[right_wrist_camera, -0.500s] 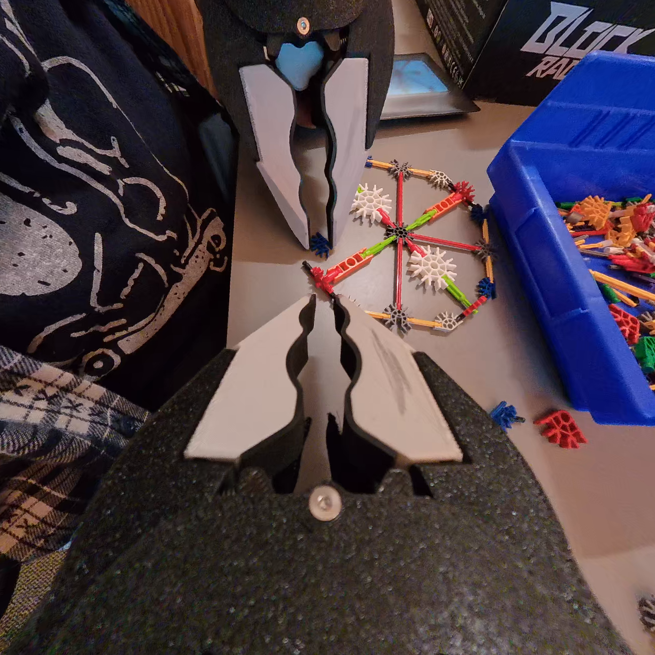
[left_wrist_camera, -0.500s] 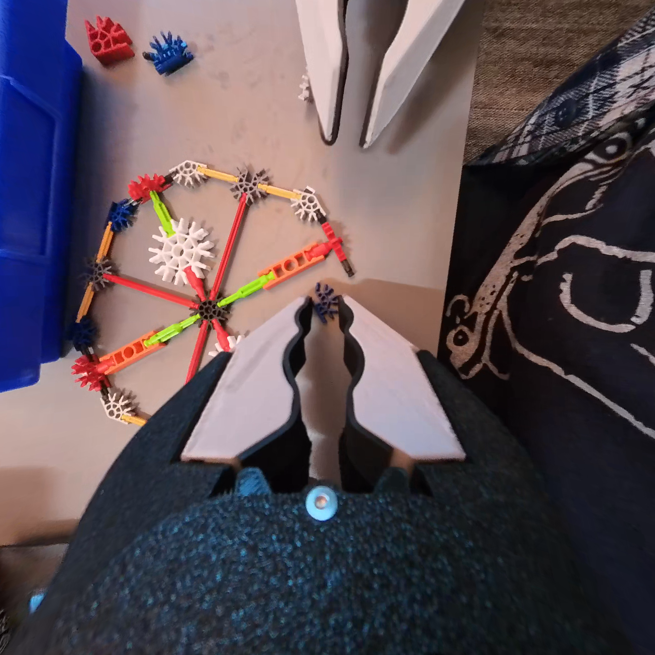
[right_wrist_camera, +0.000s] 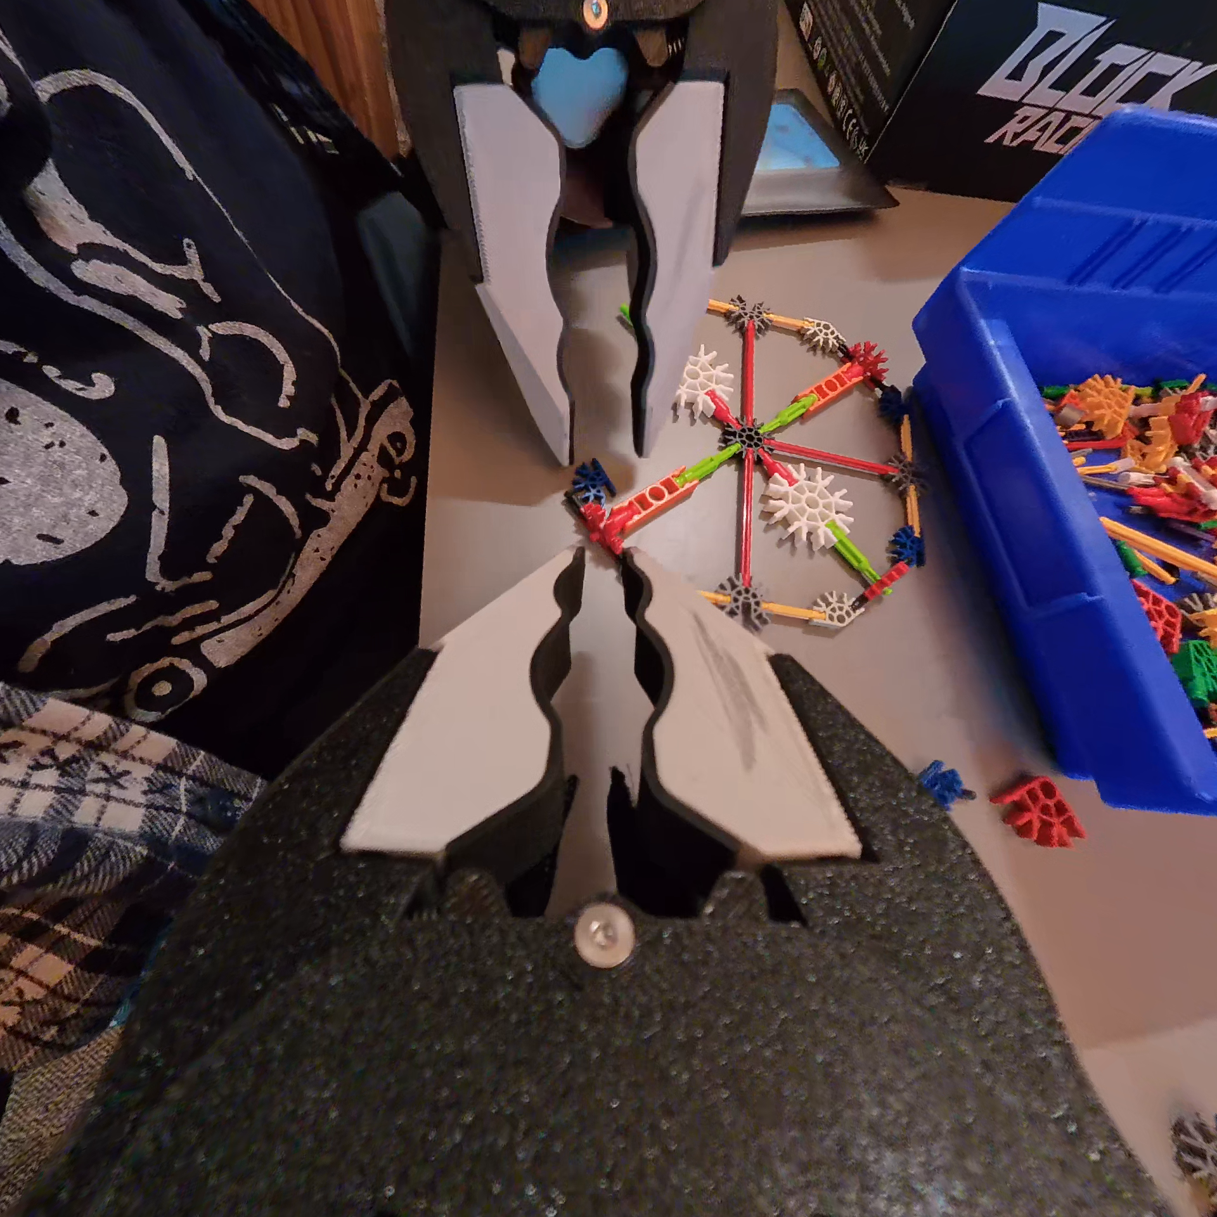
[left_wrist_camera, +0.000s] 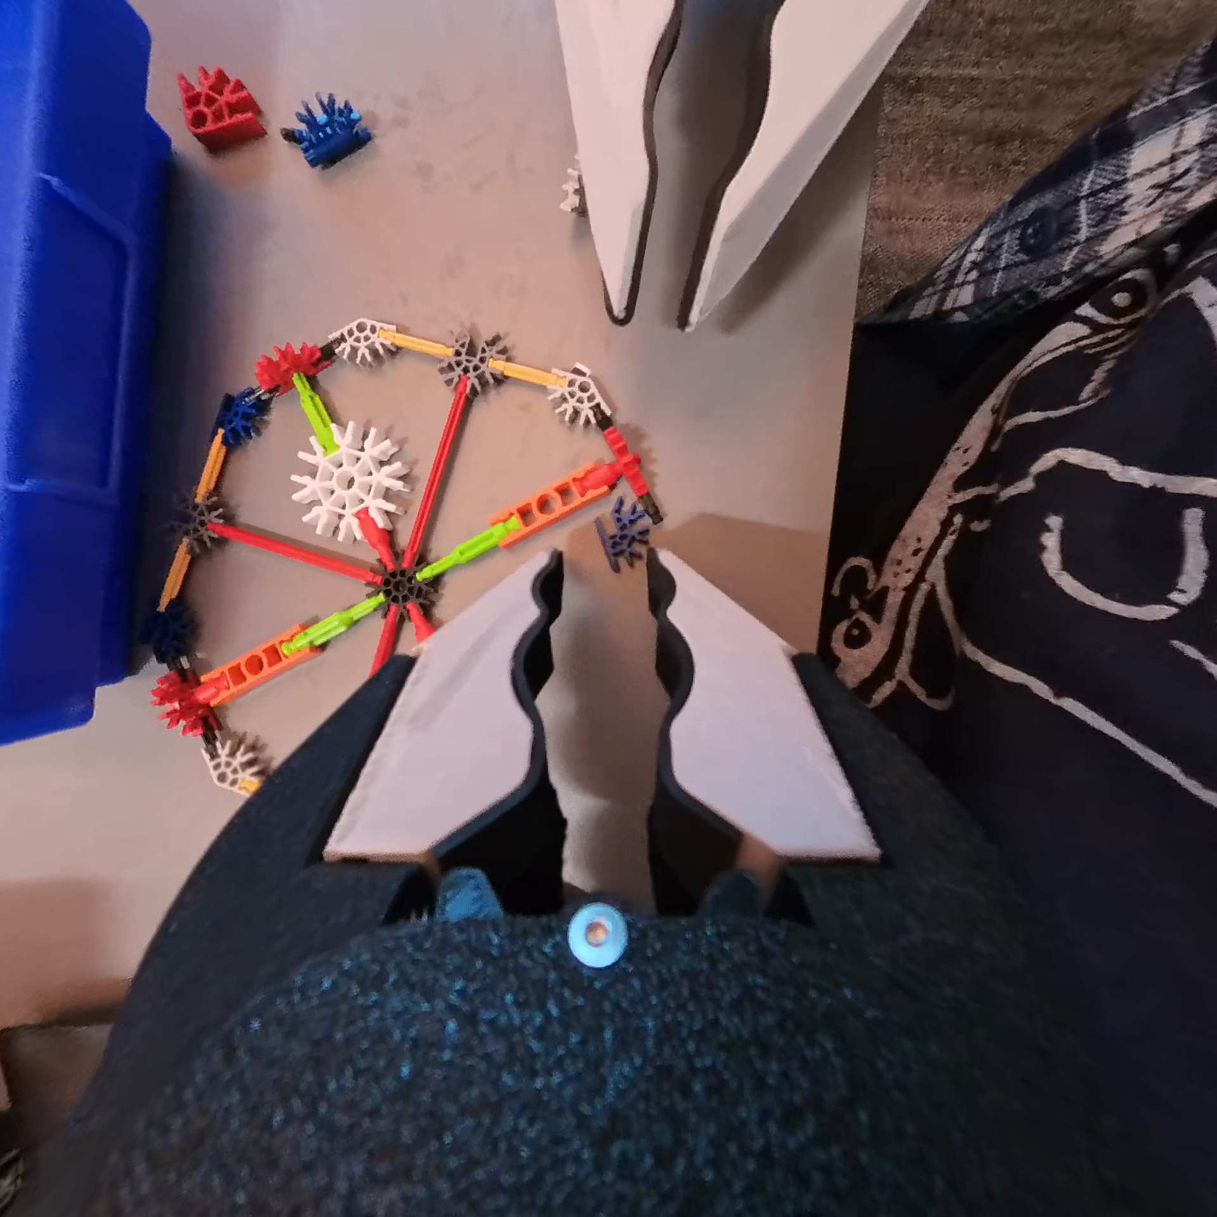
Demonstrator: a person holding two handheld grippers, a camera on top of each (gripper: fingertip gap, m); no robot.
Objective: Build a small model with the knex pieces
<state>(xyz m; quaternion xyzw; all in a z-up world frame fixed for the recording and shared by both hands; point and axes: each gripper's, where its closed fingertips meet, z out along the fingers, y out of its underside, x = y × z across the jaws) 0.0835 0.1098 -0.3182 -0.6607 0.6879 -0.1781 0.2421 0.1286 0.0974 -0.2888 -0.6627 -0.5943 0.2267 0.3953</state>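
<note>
Since the earlier frame, the left gripper (left_wrist_camera: 604,560) has spread and released the small blue connector (left_wrist_camera: 624,532), which lies tilted beside the flat wheel (left_wrist_camera: 402,579). Right gripper (right_wrist_camera: 602,560) is slightly parted, empty. Only its view shows parts inside the blue bin (right_wrist_camera: 1027,461).

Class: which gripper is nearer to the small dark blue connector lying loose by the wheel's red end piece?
Left. The left gripper has its open fingers right at the dark blue connector; the right gripper sits across the red end piece.
</note>
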